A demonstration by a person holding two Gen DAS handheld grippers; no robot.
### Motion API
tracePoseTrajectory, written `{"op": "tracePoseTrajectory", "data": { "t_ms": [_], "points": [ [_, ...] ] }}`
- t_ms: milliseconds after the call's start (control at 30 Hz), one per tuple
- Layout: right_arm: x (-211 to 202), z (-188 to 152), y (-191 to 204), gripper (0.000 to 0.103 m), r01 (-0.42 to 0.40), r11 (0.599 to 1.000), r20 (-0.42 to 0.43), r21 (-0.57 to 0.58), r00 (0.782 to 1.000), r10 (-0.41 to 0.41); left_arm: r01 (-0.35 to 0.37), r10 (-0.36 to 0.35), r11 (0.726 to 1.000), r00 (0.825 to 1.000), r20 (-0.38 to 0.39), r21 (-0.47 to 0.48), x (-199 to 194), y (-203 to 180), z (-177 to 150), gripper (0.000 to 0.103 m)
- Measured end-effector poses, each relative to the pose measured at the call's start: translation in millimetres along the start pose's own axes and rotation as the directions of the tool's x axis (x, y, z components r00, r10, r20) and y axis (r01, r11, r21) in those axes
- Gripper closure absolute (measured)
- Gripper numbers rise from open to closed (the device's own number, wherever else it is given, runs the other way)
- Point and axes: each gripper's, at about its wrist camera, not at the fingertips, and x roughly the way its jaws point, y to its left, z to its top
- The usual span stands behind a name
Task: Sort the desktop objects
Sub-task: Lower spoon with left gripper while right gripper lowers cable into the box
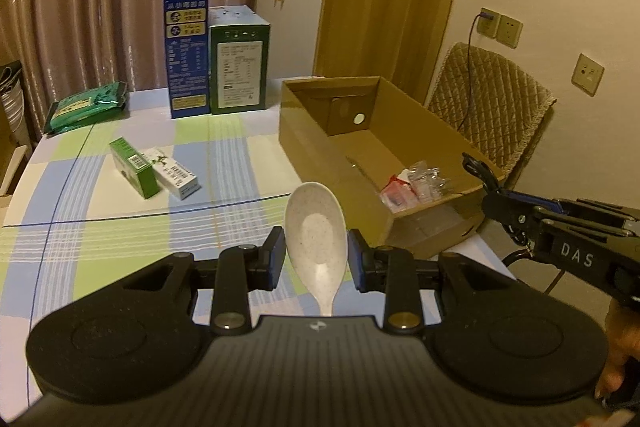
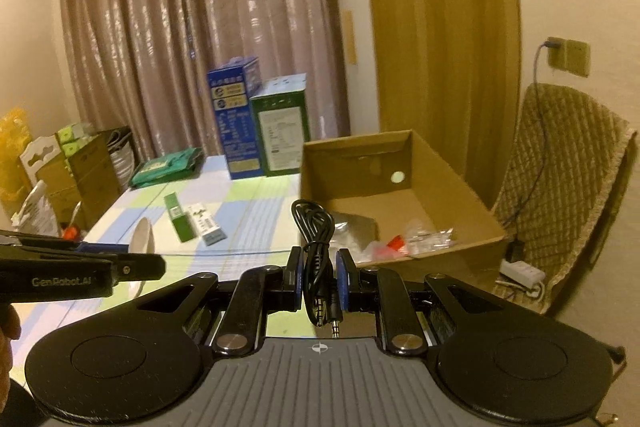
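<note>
Left wrist: spoon (image 1: 316,231) between hand-held gripper (image 1: 316,257) pads.

dim warm yellow light | fisheye-bent edges | dark corners | perhaps slightly soft

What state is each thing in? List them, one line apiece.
Left gripper: shut on the spoon.
Spoon: held off the table, bowl forward.
Right gripper: shut on the cable.
Cable: coiled, held, plugs hanging back.
Cardboard box: open, small packets inside.
Blue carton: upright.
Green carton: upright beside it.
Two small boxes: lying flat, side by side.
Green packet: lying flat.
</note>
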Motion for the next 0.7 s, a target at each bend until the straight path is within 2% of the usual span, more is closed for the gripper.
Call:
{"op": "tracePoseTrajectory", "data": {
  "t_ms": [267, 700],
  "points": [
    [-3.8, 4.9, -29.2, 0.09, 0.062, 0.998, -0.003, 0.03, 0.998, -0.062, 0.035, -0.035, 0.999, 0.999, -0.008, 0.003, 10.7, -17.9, 6.9, 0.075],
    [-9.0, 5.3, -58.9, 0.09, 0.109, 0.993, -0.009, 0.048, 0.994, -0.108, 0.073, -0.073, 0.997, 0.997, -0.02, 0.016, 27.2, -43.2, 15.5, 0.075]
  ]
}}
